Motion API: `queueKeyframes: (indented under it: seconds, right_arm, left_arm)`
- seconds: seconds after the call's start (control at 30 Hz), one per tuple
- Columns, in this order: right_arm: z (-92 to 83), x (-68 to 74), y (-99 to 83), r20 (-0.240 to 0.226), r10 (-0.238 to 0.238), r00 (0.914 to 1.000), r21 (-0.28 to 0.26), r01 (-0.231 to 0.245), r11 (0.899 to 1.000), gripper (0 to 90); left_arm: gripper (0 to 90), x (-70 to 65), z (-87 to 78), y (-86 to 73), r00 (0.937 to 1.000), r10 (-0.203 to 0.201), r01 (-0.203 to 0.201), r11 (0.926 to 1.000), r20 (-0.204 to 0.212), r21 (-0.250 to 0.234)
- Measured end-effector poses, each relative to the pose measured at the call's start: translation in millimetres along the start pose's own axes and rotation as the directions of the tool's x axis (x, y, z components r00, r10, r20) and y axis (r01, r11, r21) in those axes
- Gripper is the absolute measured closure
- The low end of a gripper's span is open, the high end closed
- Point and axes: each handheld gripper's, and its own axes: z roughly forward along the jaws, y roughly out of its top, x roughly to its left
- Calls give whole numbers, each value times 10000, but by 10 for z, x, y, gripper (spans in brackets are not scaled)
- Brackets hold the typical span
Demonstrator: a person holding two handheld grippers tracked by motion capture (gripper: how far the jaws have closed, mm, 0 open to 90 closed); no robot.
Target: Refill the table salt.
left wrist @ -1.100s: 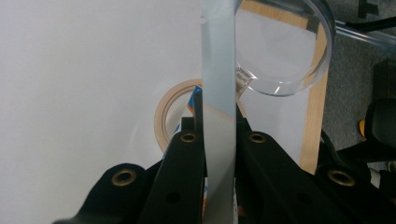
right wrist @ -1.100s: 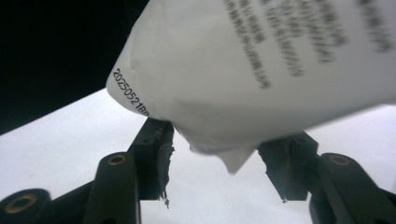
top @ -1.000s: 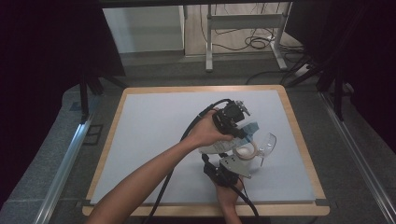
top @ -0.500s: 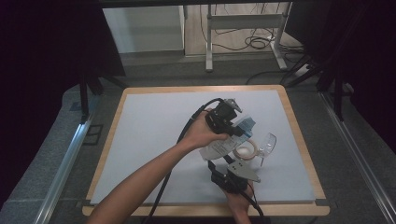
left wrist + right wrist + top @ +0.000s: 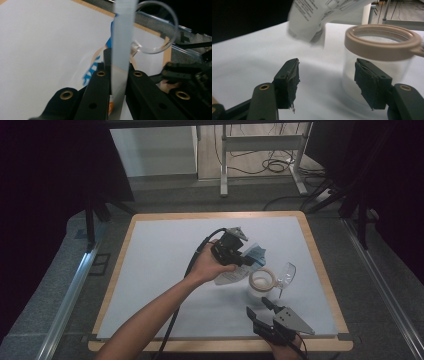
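A clear jar [image 5: 261,281] with a beige rim stands right of centre on the white mat, its clear lid [image 5: 286,274] swung open to the right. My left gripper [image 5: 248,261] hovers just left of the jar, shut on a white pouch with blue print [image 5: 229,276]. In the left gripper view the pouch [image 5: 122,37] stands up between the jaws of the left gripper [image 5: 119,72], with the lid [image 5: 172,22] beyond. My right gripper [image 5: 256,306] is near the front edge. Its jaws have just been opening, with nothing between them. The right gripper [image 5: 327,75] faces the jar [image 5: 384,47], with the pouch [image 5: 319,15] above.
The white mat [image 5: 150,270] lies on a wood-edged table [image 5: 320,270]. A black cable [image 5: 175,320] trails from my left gripper along the forearm. Beyond the table are a desk frame [image 5: 260,140], floor cables and dark curtains.
My right gripper has slid to the right along the front edge, away from below the jar. The left hand with the pouch has shifted slightly toward the jar.
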Motion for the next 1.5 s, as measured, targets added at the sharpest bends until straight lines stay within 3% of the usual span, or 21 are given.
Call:
queueKeyframes:
  seconds: [0.2,0.53,0.73,0.87,1.07,1.2,1.23,1.4,1.5]
  right_arm:
    - [-69,-68,-15,54,115,9999,-70,-115,9999,370]
    - [-168,-307,-85,624,291,9976,147,-301,9994,374]
    - [-261,-449,-128,973,338,9947,194,-358,9992,374]
    - [-303,-524,-127,1118,475,9926,136,-493,9987,373]
    - [-335,-591,-125,1288,583,9900,64,-596,9982,373]
    - [-334,-613,-133,1330,563,9895,120,-584,9982,373]
    - [-334,-618,-137,1347,592,9891,140,-616,9980,373]
    - [-327,-651,-139,1420,642,9878,154,-671,9976,373]
    - [-321,-657,-137,1449,618,9875,138,-644,9978,372]
  left_arm:
    - [900,115,-77,-125,9991,-412,412,9988,0,-261]
    - [900,232,-234,-315,9967,-755,733,9946,-287,-733]
    - [900,288,-394,-473,9930,-937,833,9873,-724,-1353]
    - [900,373,-537,-609,9866,-1205,1016,9813,-1096,-1638]
    - [900,566,-745,-819,9667,-1843,1450,9661,-1775,-2135]
    - [900,749,-873,-967,9440,-2307,1731,9550,-2358,-2410]
    - [900,805,-907,-1018,9357,-2445,1821,9521,-2544,-2455]
    - [900,987,-1013,-1231,9054,-3079,2253,9320,-2922,-2838]
    - [900,1052,-1066,-1360,8925,-3294,2352,9227,-3080,-3054]
